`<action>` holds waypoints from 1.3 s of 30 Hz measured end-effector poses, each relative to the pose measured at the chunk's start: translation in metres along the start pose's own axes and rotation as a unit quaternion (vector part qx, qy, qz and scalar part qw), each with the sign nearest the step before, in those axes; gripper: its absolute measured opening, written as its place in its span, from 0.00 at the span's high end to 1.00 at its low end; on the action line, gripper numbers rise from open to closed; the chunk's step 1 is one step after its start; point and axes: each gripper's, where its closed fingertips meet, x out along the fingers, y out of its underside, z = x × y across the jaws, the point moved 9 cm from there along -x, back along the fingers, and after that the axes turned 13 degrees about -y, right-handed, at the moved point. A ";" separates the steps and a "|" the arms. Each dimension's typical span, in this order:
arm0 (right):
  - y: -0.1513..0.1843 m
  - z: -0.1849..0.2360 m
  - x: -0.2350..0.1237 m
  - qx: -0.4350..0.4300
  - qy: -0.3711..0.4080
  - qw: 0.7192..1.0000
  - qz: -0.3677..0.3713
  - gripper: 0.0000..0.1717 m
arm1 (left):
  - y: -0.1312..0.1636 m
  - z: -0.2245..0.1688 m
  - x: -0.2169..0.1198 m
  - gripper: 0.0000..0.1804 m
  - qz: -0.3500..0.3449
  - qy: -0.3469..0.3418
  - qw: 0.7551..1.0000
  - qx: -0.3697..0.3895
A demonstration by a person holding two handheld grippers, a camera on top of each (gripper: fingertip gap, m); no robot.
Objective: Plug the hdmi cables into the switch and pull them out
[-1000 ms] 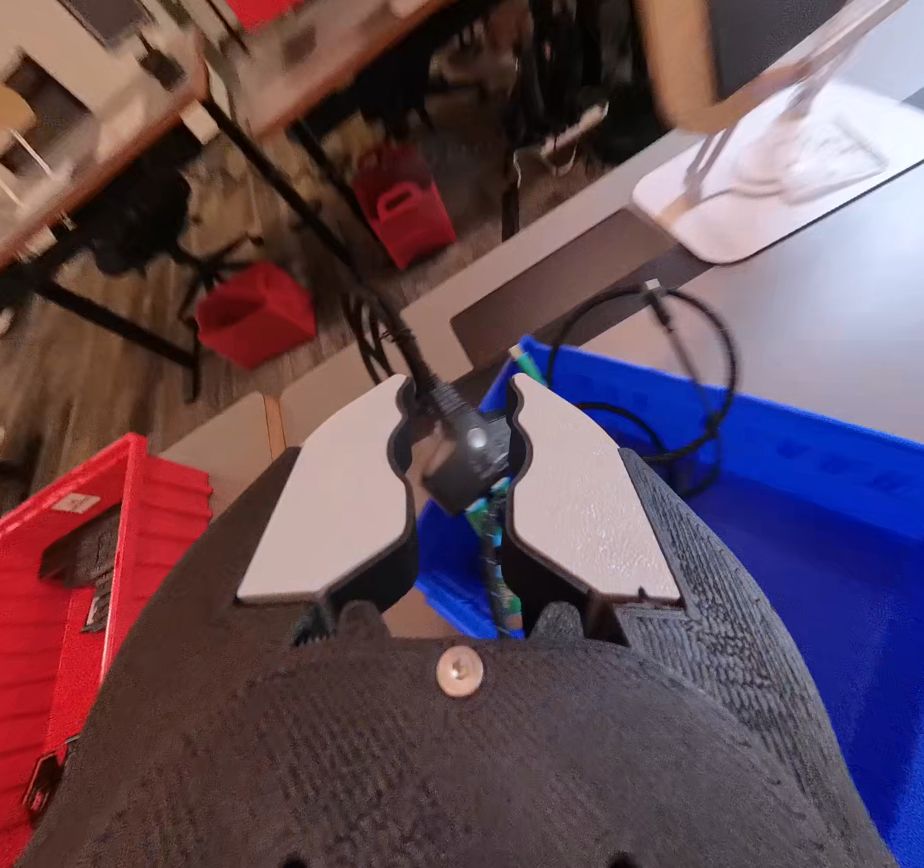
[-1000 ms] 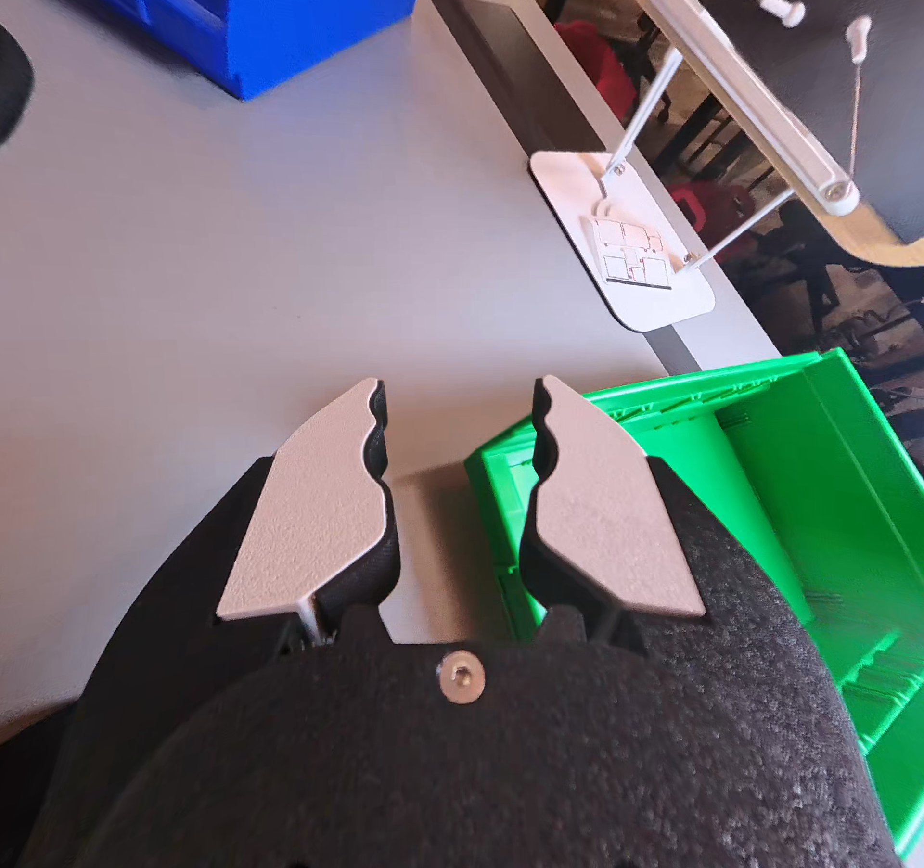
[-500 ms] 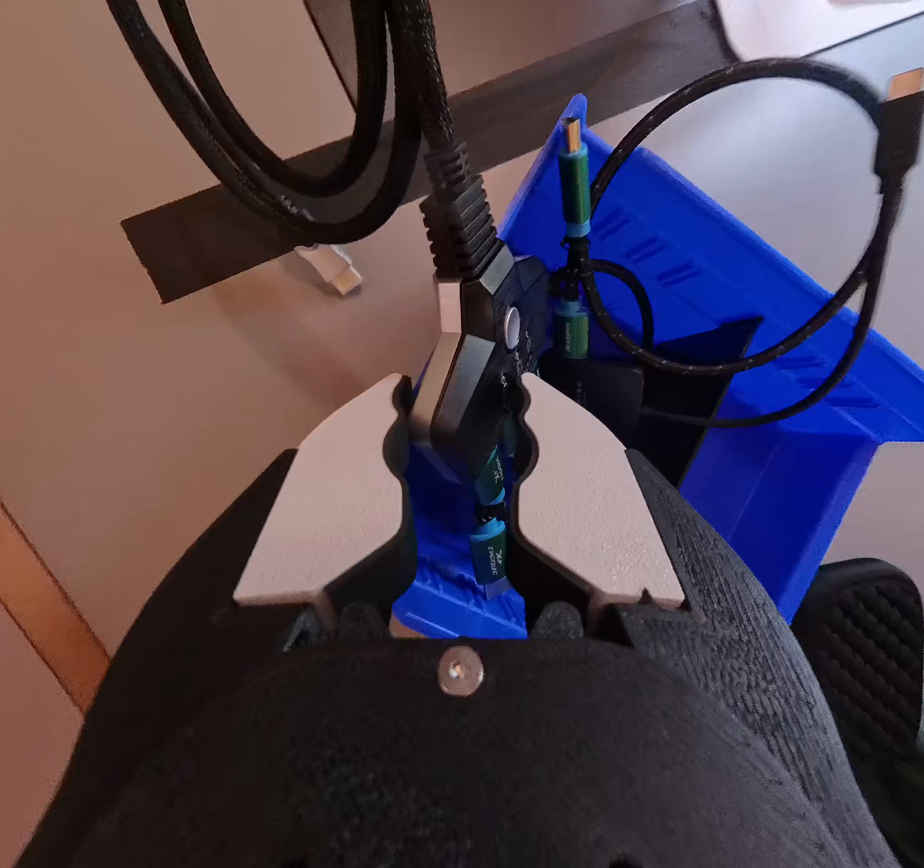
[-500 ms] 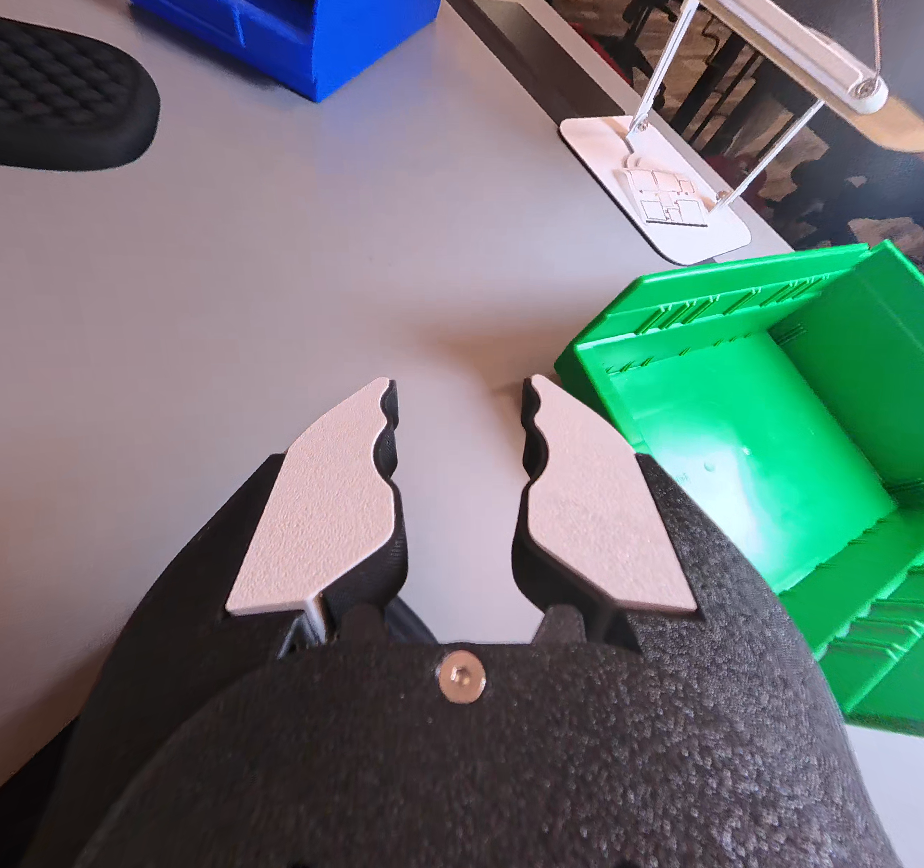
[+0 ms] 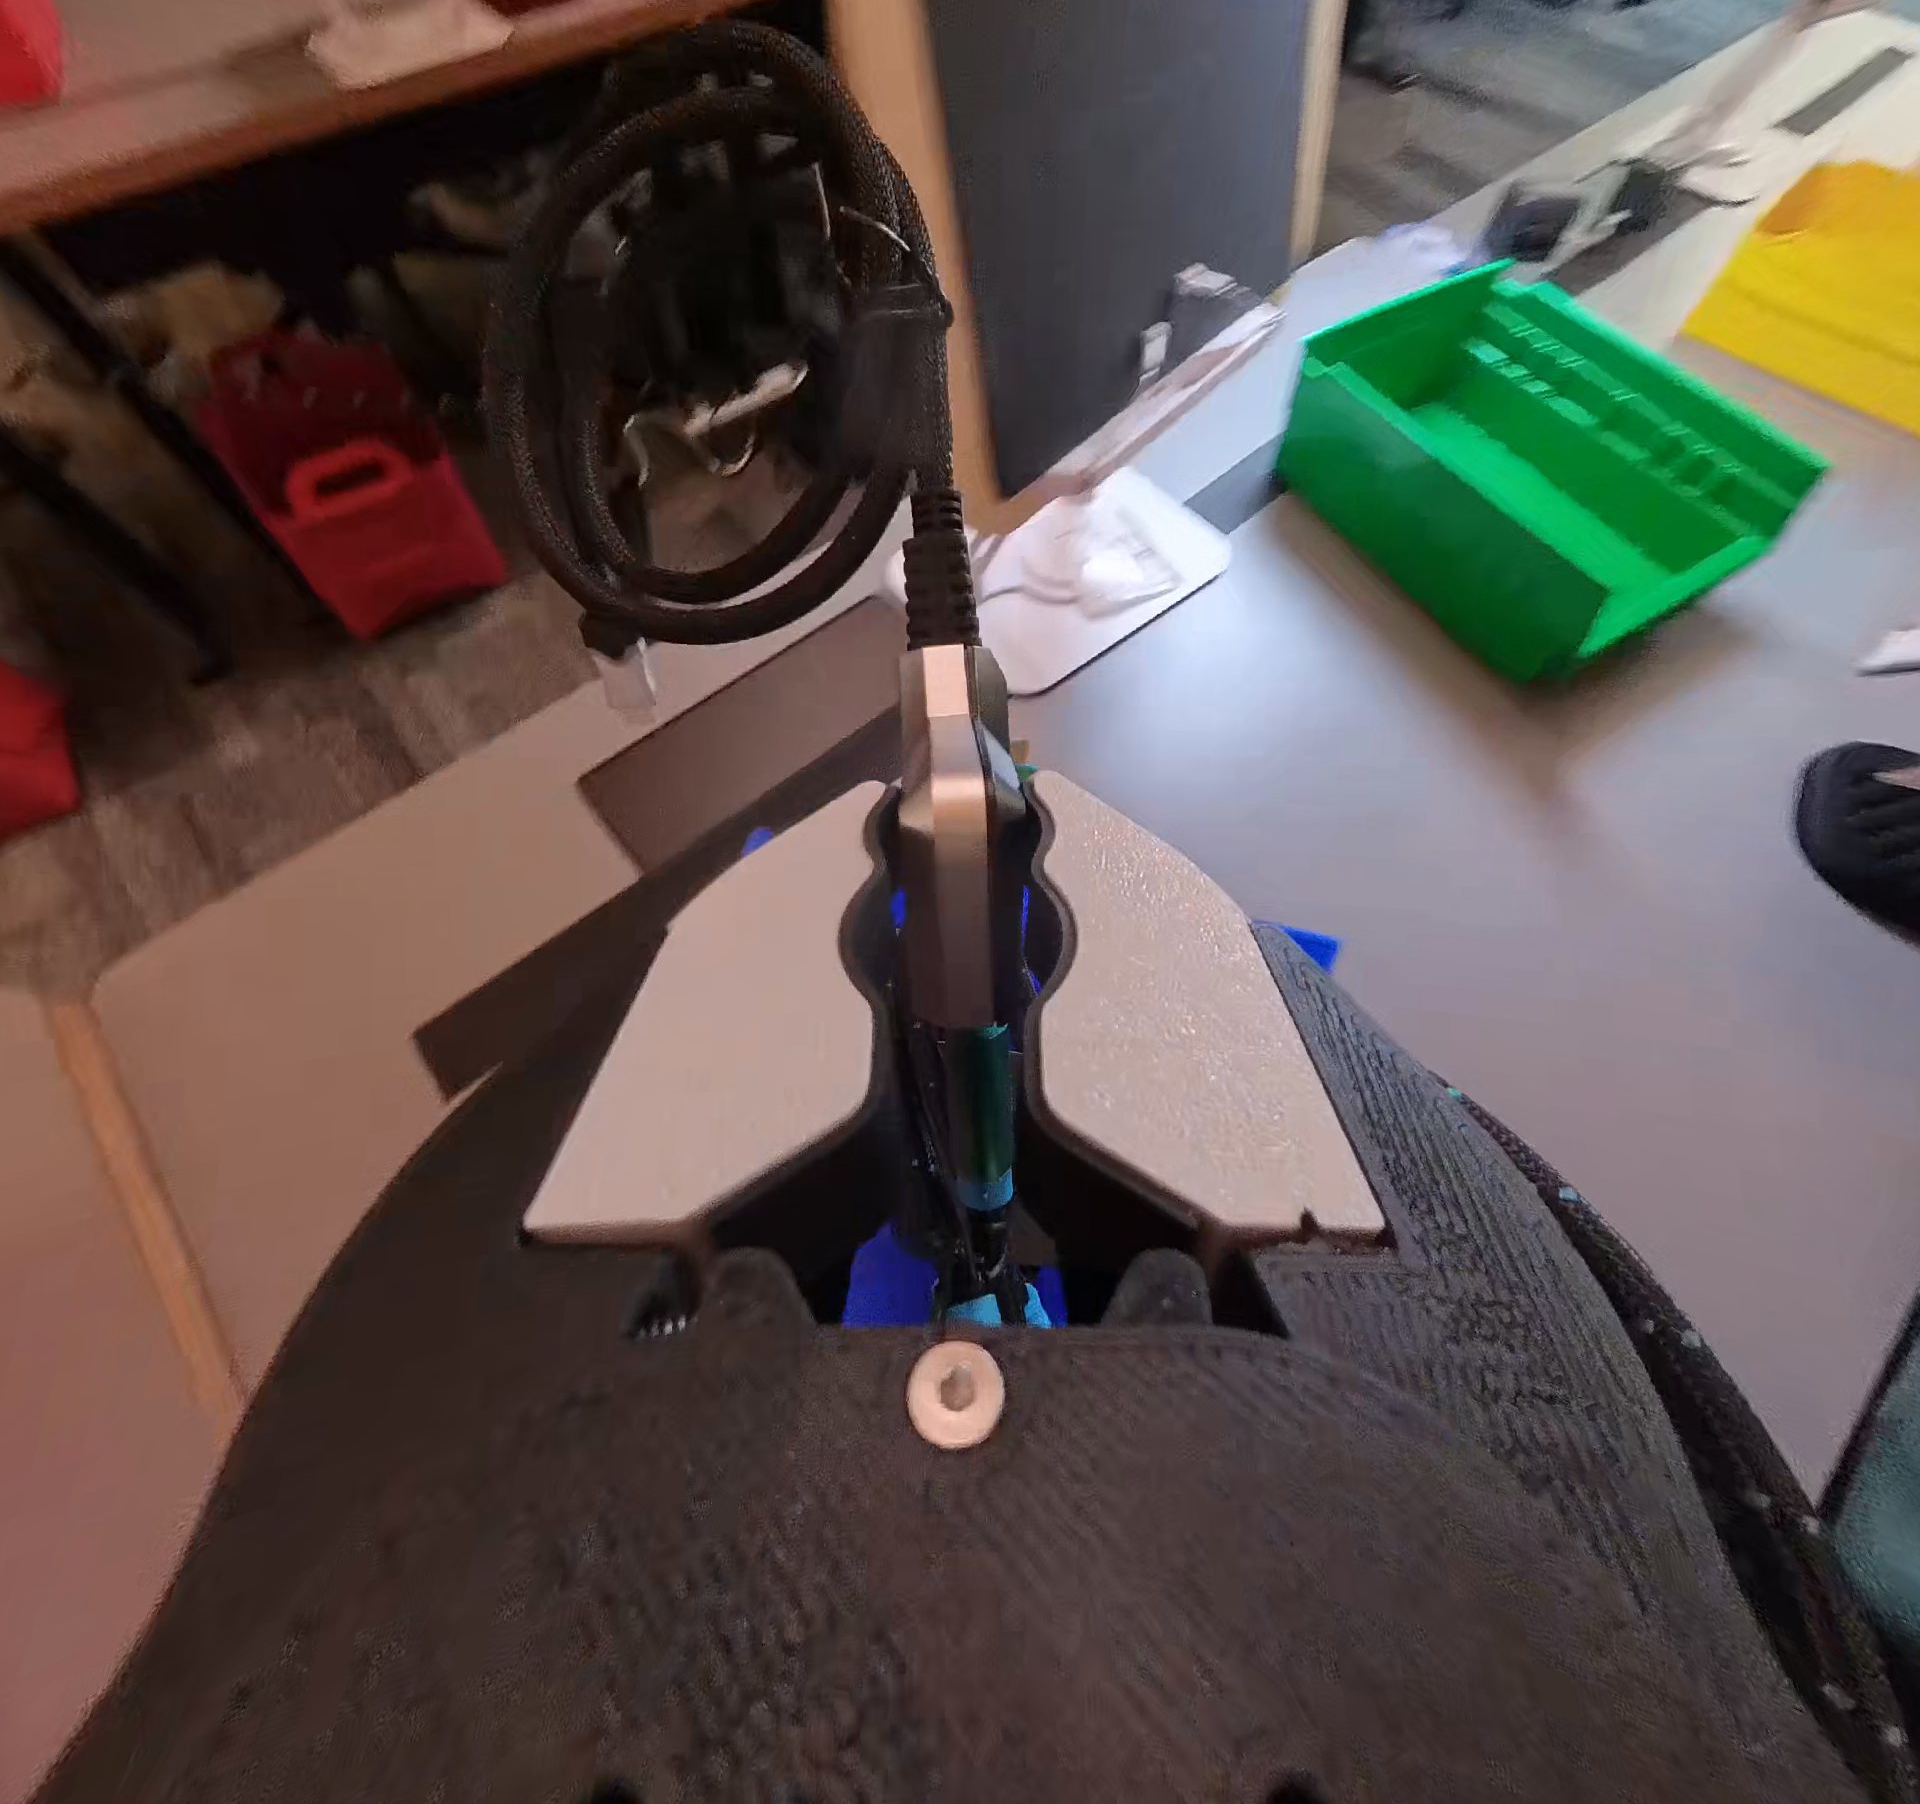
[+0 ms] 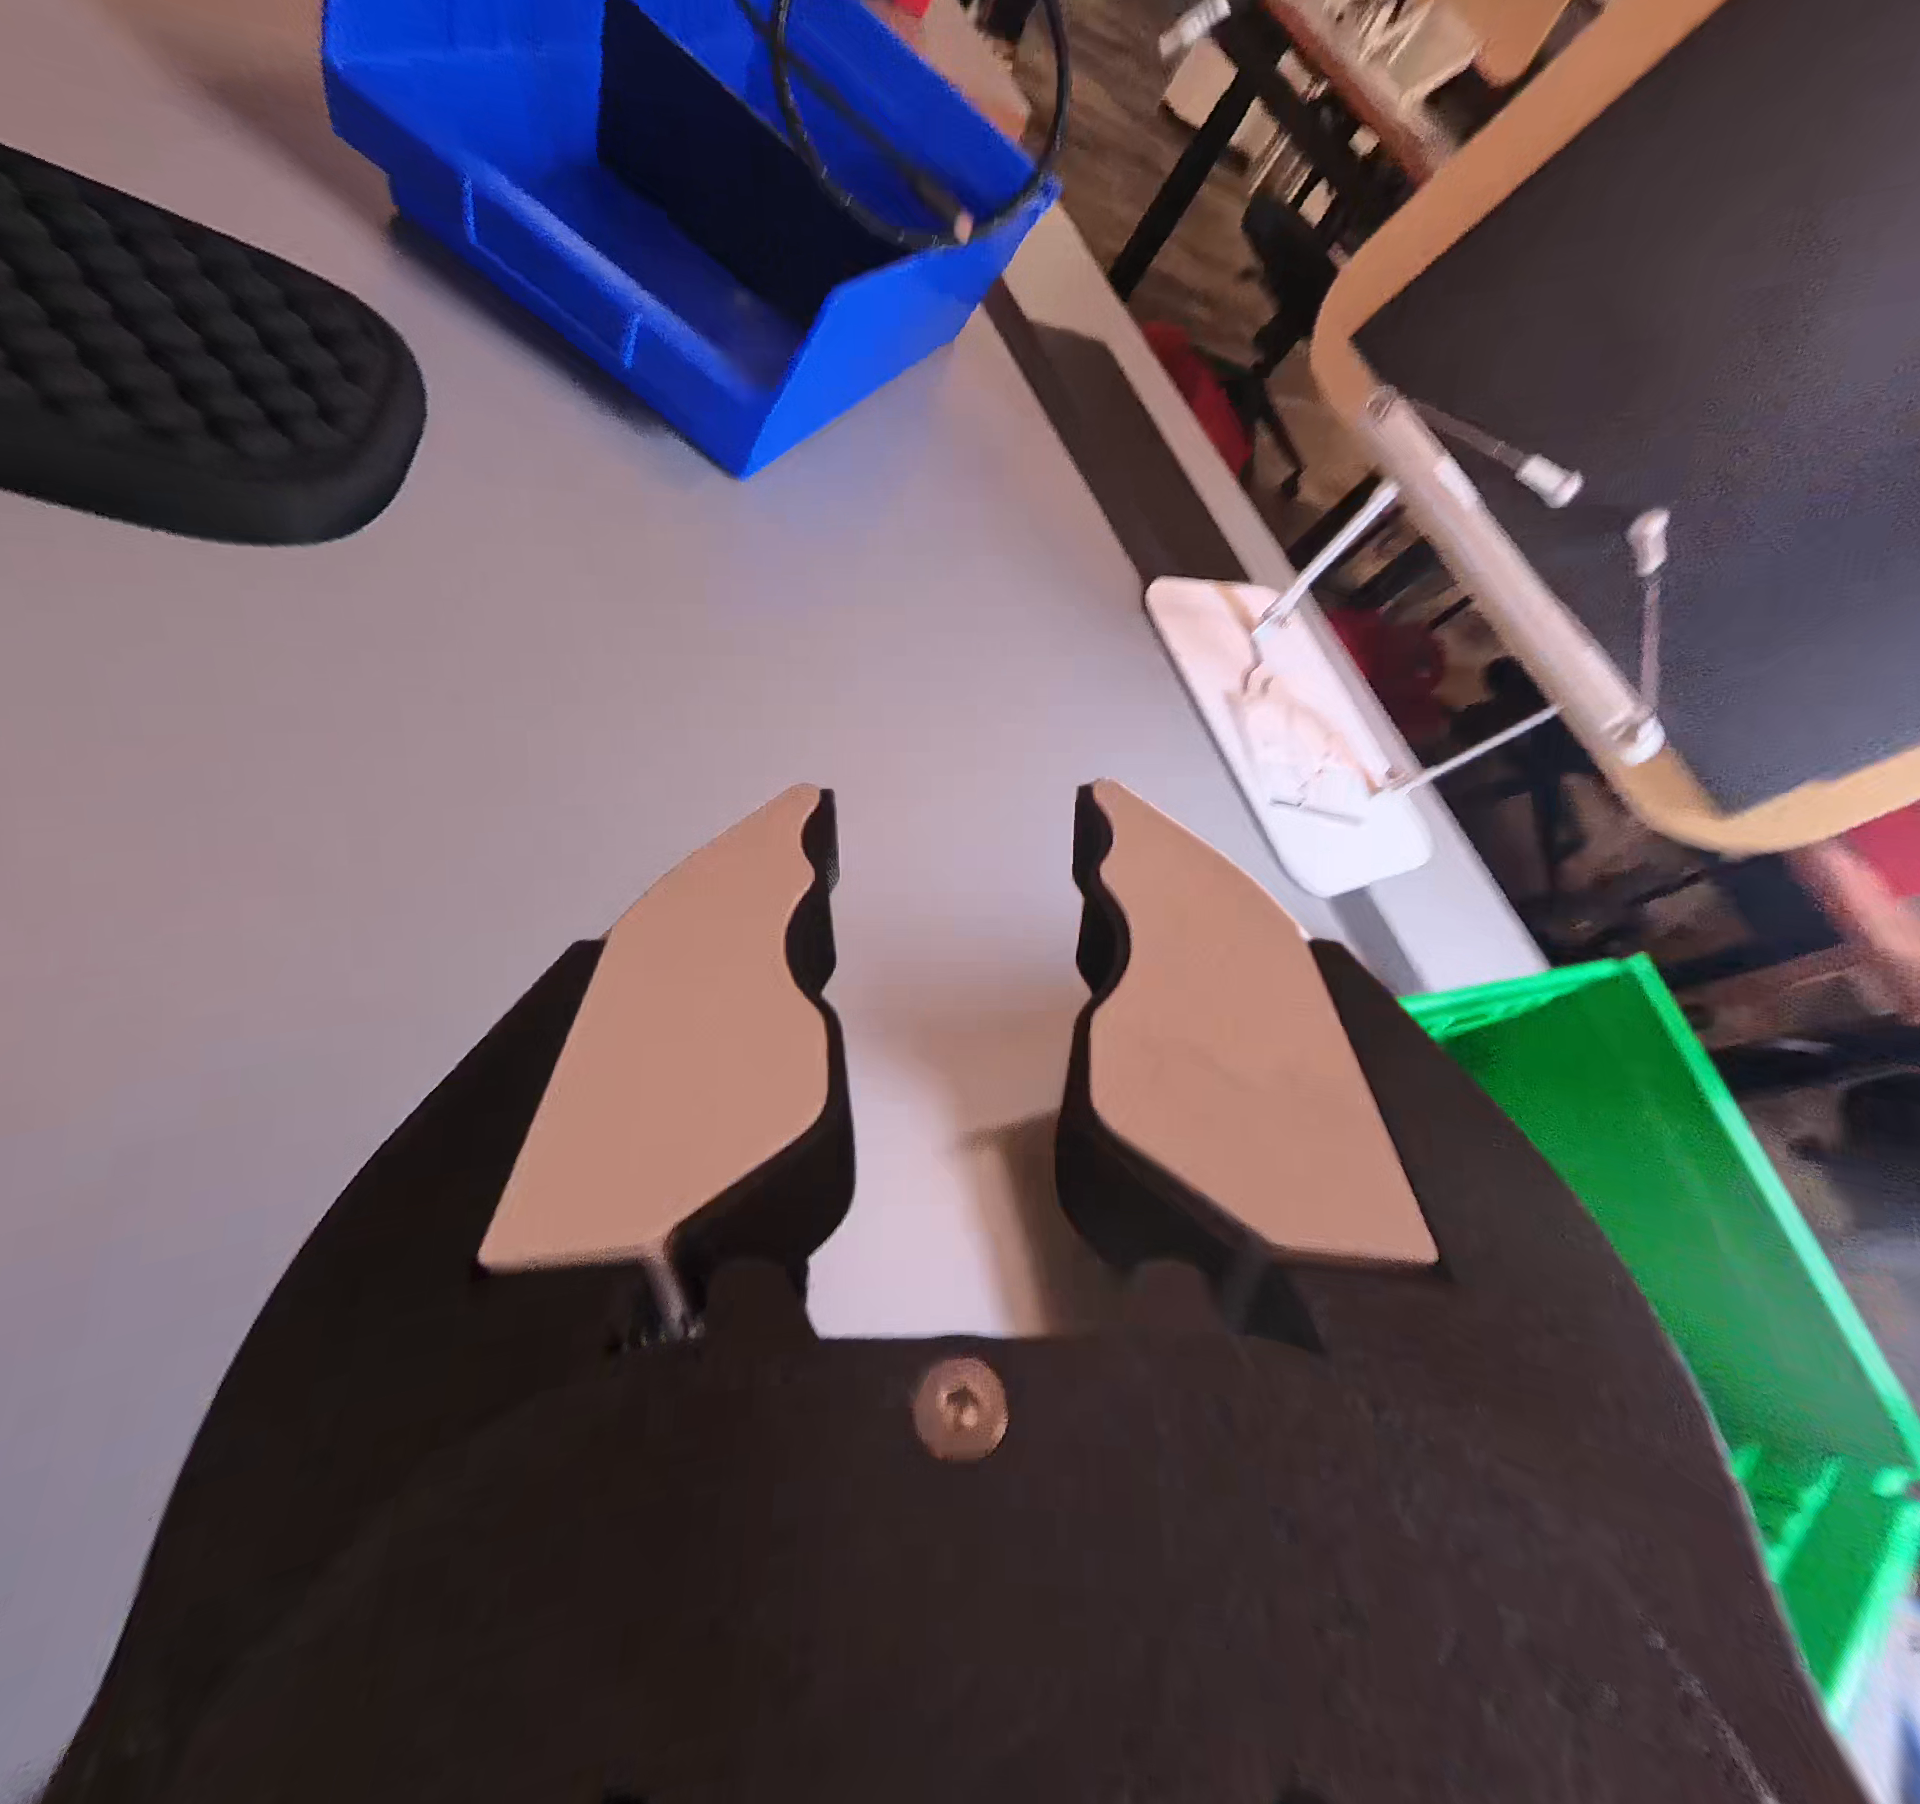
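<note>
Lifted since the earlier frame, the left hand-held gripper pinches a grey adapter, its black cable coiled above the counter; right hand-held gripper spread, empty.

We see the left gripper reaching forward and raised above the table, its two grey-faced fingers drawn close and pressing from left and right on a flat silver-grey cable adapter that stands on edge between them, its black braided cable looping up and away at the far end. The right gripper is tilted down toward the tabletop with its fingers well apart and nothing between the pads. We also catch the black textured body of the left gripper at the near left edge of the right wrist view.
</note>
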 end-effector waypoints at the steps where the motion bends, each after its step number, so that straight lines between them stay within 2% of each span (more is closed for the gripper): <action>1: -0.009 0.000 0.001 -0.020 0.012 1.000 -0.004 0.74 | -0.010 -0.017 -0.009 0.88 -0.022 0.020 0.999 0.013; 5: -0.044 -0.004 0.008 -0.126 0.089 0.988 -0.016 0.74 | -0.040 -0.092 -0.032 0.89 -0.116 0.124 0.985 0.031; 8: -0.065 -0.010 0.013 -0.209 0.157 0.965 -0.016 0.74 | -0.049 -0.141 -0.029 0.88 -0.165 0.203 0.965 0.013; 11: -0.071 -0.020 0.011 -0.191 0.153 0.969 -0.035 0.76 | -0.043 -0.173 -0.005 0.88 -0.185 0.244 0.952 -0.001; 15: -0.042 -0.028 0.011 -0.135 0.127 0.982 -0.030 0.75 | -0.024 -0.184 0.034 0.89 -0.169 0.261 0.950 -0.018; 18: -0.025 -0.028 0.006 -0.127 0.125 0.984 -0.016 0.75 | -0.015 -0.184 0.046 0.89 -0.158 0.252 0.955 -0.019; 23: -0.011 -0.028 0.003 -0.107 0.109 0.988 -0.016 0.76 | -0.010 -0.174 0.052 0.89 -0.148 0.230 0.961 -0.030; 27: -0.003 -0.023 -0.001 -0.102 0.103 0.989 -0.006 0.76 | -0.003 -0.148 0.047 0.88 -0.139 0.193 0.969 -0.060; 34: 0.023 -0.009 -0.024 -0.089 0.087 0.992 0.023 0.76 | 0.026 -0.042 0.031 0.88 -0.158 0.061 0.975 -0.143; 39: 0.037 -0.003 -0.034 -0.077 0.088 0.992 0.042 0.76 | 0.055 0.015 0.031 0.88 -0.116 -0.037 0.987 -0.101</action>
